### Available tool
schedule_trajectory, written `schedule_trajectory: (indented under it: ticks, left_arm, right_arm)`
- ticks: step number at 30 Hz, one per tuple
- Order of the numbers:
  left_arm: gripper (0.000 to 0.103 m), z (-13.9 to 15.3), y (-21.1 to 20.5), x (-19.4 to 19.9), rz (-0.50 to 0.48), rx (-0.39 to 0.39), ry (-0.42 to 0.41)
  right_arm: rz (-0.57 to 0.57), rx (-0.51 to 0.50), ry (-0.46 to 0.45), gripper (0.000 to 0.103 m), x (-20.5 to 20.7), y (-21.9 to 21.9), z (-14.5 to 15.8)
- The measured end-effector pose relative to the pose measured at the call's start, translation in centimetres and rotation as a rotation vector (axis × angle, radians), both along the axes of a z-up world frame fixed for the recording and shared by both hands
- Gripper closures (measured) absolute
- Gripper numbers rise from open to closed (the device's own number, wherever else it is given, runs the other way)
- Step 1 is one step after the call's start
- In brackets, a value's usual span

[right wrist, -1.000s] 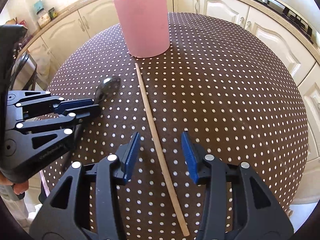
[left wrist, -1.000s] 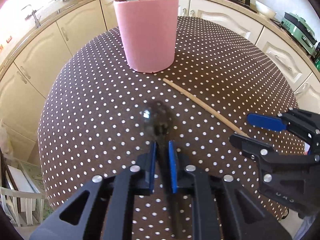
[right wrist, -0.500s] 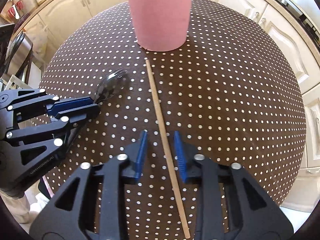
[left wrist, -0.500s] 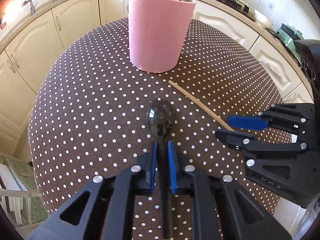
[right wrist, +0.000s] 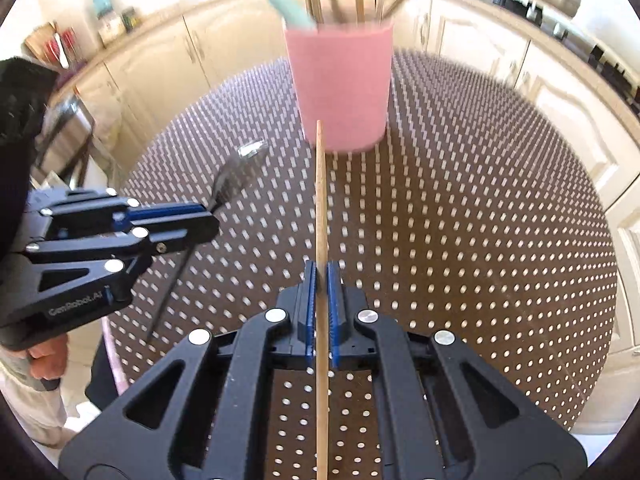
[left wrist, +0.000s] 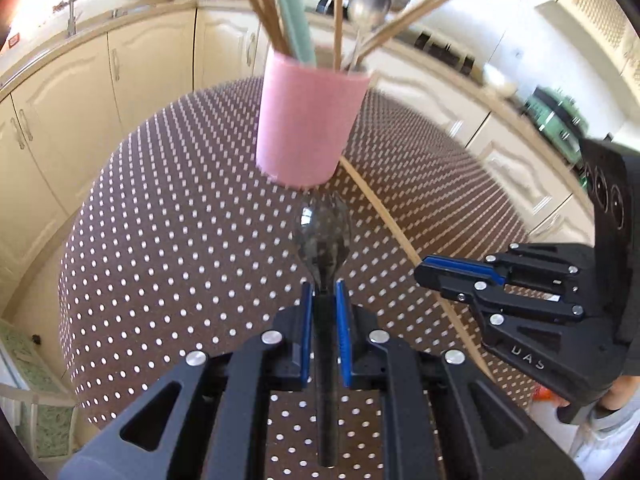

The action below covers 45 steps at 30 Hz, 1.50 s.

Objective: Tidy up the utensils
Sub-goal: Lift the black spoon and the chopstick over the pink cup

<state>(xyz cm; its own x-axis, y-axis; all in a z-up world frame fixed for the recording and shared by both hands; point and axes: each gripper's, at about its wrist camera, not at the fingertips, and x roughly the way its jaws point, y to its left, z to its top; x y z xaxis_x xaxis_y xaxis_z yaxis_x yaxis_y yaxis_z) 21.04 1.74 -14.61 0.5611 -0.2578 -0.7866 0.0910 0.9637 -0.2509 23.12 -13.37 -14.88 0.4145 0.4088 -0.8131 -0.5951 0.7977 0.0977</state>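
Note:
My left gripper [left wrist: 323, 292] is shut on the handle of a dark spoon [left wrist: 322, 232], whose bowl points toward the pink cup [left wrist: 308, 120]. In the right wrist view, my right gripper [right wrist: 321, 276] has its jaws closing tight on a wooden chopstick [right wrist: 321, 200]. The blue pads press the chopstick, and its tip lies over the foot of the pink cup [right wrist: 340, 80]. The left gripper [right wrist: 196, 220] and the spoon [right wrist: 240, 168] show at the left there. The right gripper [left wrist: 432, 276] and the chopstick [left wrist: 384, 208] show at the right of the left wrist view.
The cup stands on a round table with a brown dotted cloth [left wrist: 180, 220]. It holds several chopsticks, a teal handle [left wrist: 292, 12] and a metal spoon [left wrist: 368, 4]. Cream cabinets [left wrist: 152, 60] ring the table. A person's hand [right wrist: 40, 360] grips the left tool.
The right gripper's jaws have come together on the chopstick, which now points straight out along them. The left gripper has carried the spoon closer to the cup, and both views have tipped upward.

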Motion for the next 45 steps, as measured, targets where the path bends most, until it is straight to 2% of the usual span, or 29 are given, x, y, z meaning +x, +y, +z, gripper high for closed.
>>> schedule_trajectory:
  ticks: [6,12,23,31,38,45]
  left_arm:
    - [0.092,3.6,0.9,-2.0,0.010,-0.047,-0.173]
    - [0.092,7.1,1.7,-2.4,0.023,-0.077,-0.345]
    - [0.092,11.8,0.8,1.4,0.096,-0.095,-0.659]
    - [0.092,12.7,-0.4,6.2,0.143,-0.107,-0.760]
    - [0.092,11.3,-0.6,9.0,0.164,-0.110,-0.784]
    - [0.092,9.7,-0.7,10.0,0.169,-0.081,-0.773]
  right_arm:
    - [-0.043,0.222,-0.163,0.097,-1.6,-2.2,3.2]
    - [-0.094,0.406,-0.313,0.097,-1.3,-3.2,6.0]
    - [-0.162,0.623,-0.553,0.097,2.8,-3.3,10.5]
    - [-0.209,0.727,-0.641,0.097,7.4,-3.2,12.0]
    - [-0.230,0.785,-0.676,0.097,9.6,-2.7,11.6]
    - [-0.229,0.765,-0.702,0.097,10.2,-1.7,10.6]
